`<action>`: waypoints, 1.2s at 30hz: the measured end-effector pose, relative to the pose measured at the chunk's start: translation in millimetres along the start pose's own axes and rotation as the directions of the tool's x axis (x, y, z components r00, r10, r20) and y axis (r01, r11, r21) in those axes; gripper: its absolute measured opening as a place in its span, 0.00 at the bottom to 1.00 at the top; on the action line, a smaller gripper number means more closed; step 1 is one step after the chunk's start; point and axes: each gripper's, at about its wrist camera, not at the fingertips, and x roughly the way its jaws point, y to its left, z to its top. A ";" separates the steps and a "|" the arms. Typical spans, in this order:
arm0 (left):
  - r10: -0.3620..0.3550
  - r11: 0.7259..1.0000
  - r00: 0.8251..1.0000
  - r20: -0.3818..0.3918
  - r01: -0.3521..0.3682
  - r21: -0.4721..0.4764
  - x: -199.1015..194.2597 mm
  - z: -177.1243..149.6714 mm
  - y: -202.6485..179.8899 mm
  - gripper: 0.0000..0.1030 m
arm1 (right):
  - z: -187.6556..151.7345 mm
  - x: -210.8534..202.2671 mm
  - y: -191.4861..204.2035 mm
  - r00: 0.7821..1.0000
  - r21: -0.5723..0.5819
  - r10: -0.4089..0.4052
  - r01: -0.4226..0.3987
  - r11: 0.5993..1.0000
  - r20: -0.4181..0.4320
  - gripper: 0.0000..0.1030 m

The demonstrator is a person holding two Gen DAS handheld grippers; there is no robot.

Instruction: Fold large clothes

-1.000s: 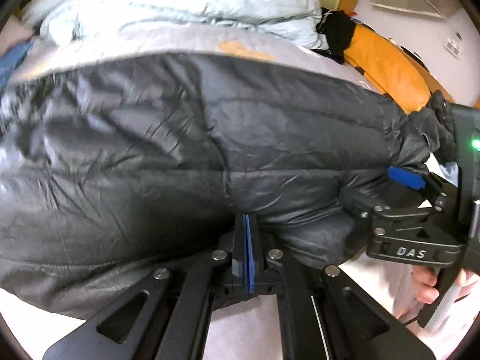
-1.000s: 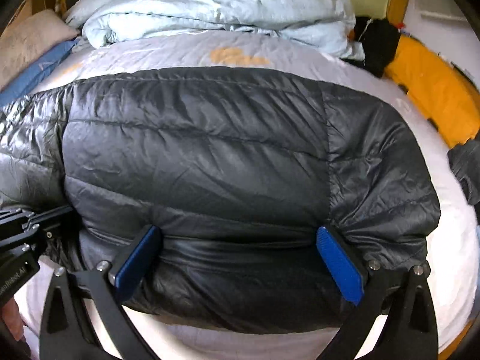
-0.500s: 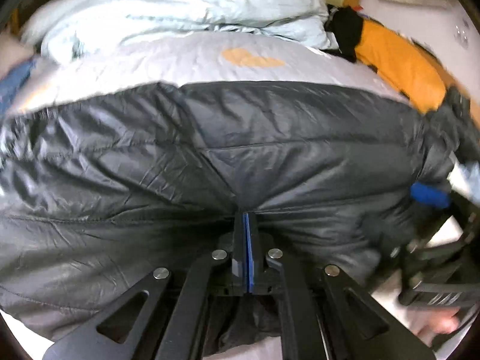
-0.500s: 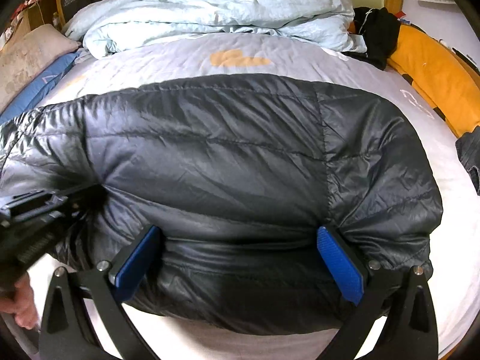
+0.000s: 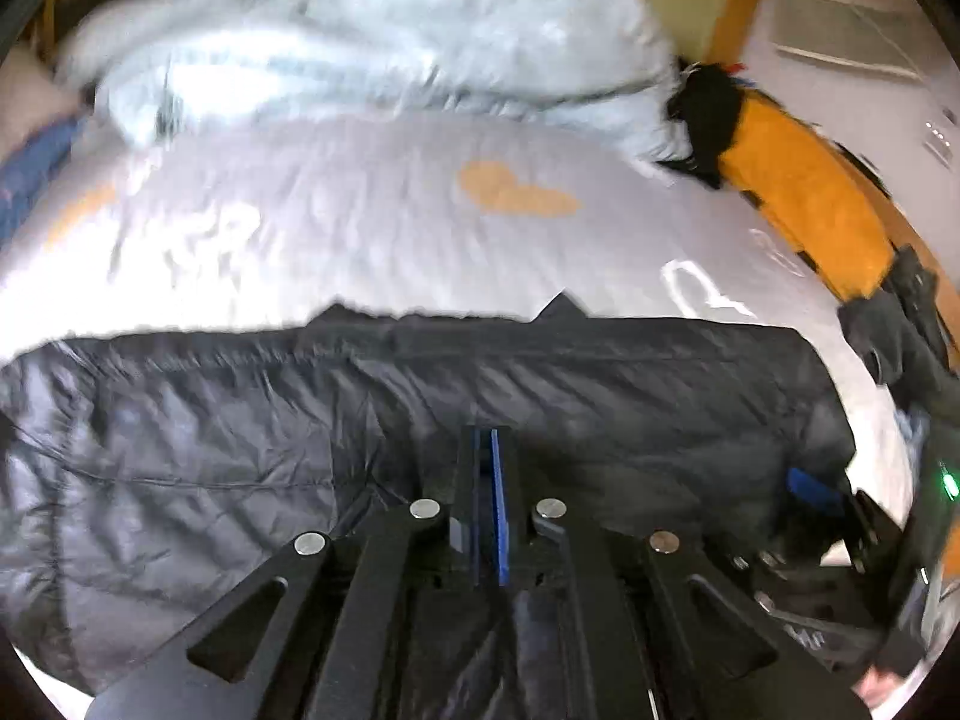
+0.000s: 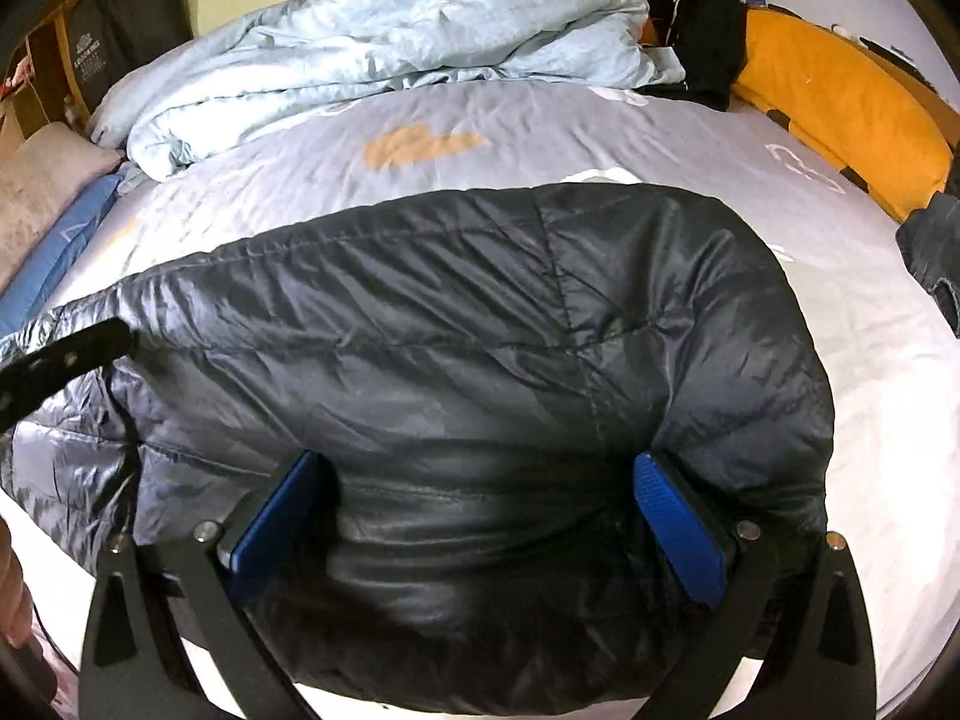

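Observation:
A dark grey quilted down jacket (image 6: pixel 468 324) lies across the near part of a bed, also filling the lower half of the left wrist view (image 5: pixel 198 456). My left gripper (image 5: pixel 493 456) is shut on the jacket's near edge, its blue pads pressed together on the fabric. My right gripper (image 6: pixel 474 510) is open wide, its blue pads (image 6: pixel 675 516) on either side of a bulging fold of the jacket's right part. The right gripper also shows at the right edge of the left wrist view (image 5: pixel 810 489). The left gripper's finger shows at the left of the right wrist view (image 6: pixel 66 354).
The bed has a pale grey sheet (image 6: pixel 540 132) with an orange print. A crumpled light blue duvet (image 6: pixel 372 18) lies at the far end. An orange cushion (image 6: pixel 840 96) and black clothing (image 6: pixel 702 24) lie at the right. A dark garment (image 6: pixel 936 246) is at the right edge.
The left gripper has pulled the jacket edge toward me and lower, so more bare sheet shows beyond the jacket. The right gripper stays open around the fold.

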 end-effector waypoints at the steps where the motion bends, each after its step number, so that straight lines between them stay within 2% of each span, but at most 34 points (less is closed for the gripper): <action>1: 0.002 1.000 0.999 -0.051 -0.003 -0.021 15.1 1.8 5.3 0.04 | -0.6 -1.3 -2.4 1.000 0.006 0.006 -0.006 1.000 0.000 1.00; 2: 0.006 0.999 0.995 -0.095 -0.010 -0.036 31.1 0.4 10.6 0.03 | -0.5 -1.7 -3.5 1.000 0.009 0.013 -0.013 1.000 -0.001 1.00; 3: -0.006 0.999 0.994 -0.106 0.000 -0.050 42.6 -3.2 14.8 0.03 | -0.1 -2.0 -3.7 1.000 0.005 0.015 -0.015 1.000 -0.001 1.00; 5: 0.000 1.000 0.996 -0.090 -0.002 -0.030 51.8 -6.6 12.4 0.04 | -0.2 -2.4 -3.7 1.000 -0.002 0.010 -0.010 1.000 0.001 1.00; 7: 0.020 1.000 0.995 -0.094 -0.021 -0.015 48.5 -5.2 9.0 0.03 | -0.3 -1.4 -4.5 1.000 -0.003 0.007 -0.007 1.000 -0.004 1.00; 8: 0.013 0.999 0.994 -0.104 -0.017 -0.042 45.4 -3.0 10.2 0.03 | 0.0 -0.7 -4.9 1.000 0.000 0.007 -0.007 1.000 -0.007 1.00; 12: -0.084 0.988 0.992 -0.097 0.070 -0.141 33.1 14.7 17.1 0.03 | 1.9 0.7 -8.9 1.000 0.037 0.018 -0.018 0.999 -0.010 1.00; 16: -0.118 0.975 0.990 -0.081 0.100 -0.197 25.1 27.4 27.5 0.03 | 2.2 0.2 -9.2 1.000 0.038 0.018 -0.018 0.999 -0.011 1.00; 18: -0.092 0.978 0.993 -0.079 0.076 -0.192 28.1 32.7 28.0 0.03 | 1.9 0.4 -8.9 1.000 0.036 0.017 -0.016 0.999 -0.011 1.00; 20: -0.087 0.978 0.989 -0.116 0.062 -0.197 42.0 33.8 30.4 0.03 | 2.3 0.6 -8.2 1.000 0.034 0.017 -0.016 0.999 -0.011 1.00; 22: -0.112 0.968 0.978 -0.175 0.067 -0.242 62.6 31.3 37.7 0.03 | 3.2 1.4 -8.0 1.000 0.032 0.015 -0.015 0.999 -0.010 1.00; 24: -0.131 0.963 0.974 -0.187 0.080 -0.258 71.8 29.1 41.6 0.03 | 2.4 1.6 -6.2 1.000 0.028 0.012 -0.012 1.000 -0.007 1.00; 28: -0.123 0.971 0.977 -0.176 0.082 -0.225 63.7 28.9 38.4 0.03 | 1.8 2.1 -5.9 1.000 0.022 0.006 -0.006 1.000 -0.006 1.00; 30: -0.151 0.972 0.978 -0.142 0.121 -0.202 47.9 25.4 36.3 0.03 | 1.9 0.7 -7.2 1.000 0.029 0.011 -0.011 1.000 0.000 1.00; 32: -0.162 0.982 0.980 -0.113 0.149 -0.115 27.3 18.8 29.7 0.03 | 1.3 -2.0 -10.0 1.000 0.043 0.021 -0.021 0.999 0.010 1.00; 34: -0.112 0.994 0.992 -0.066 0.112 -0.010 0.9 7.6 23.4 0.04 | 1.0 -6.4 -11.6 1.000 0.048 0.019 -0.020 0.999 0.021 1.00; 36: -0.095 0.994 0.995 -0.018 0.096 0.046 -25.5 -3.0 24.4 0.08 | 1.0 -12.9 -11.7 0.999 0.049 0.015 -0.017 0.999 0.046 1.00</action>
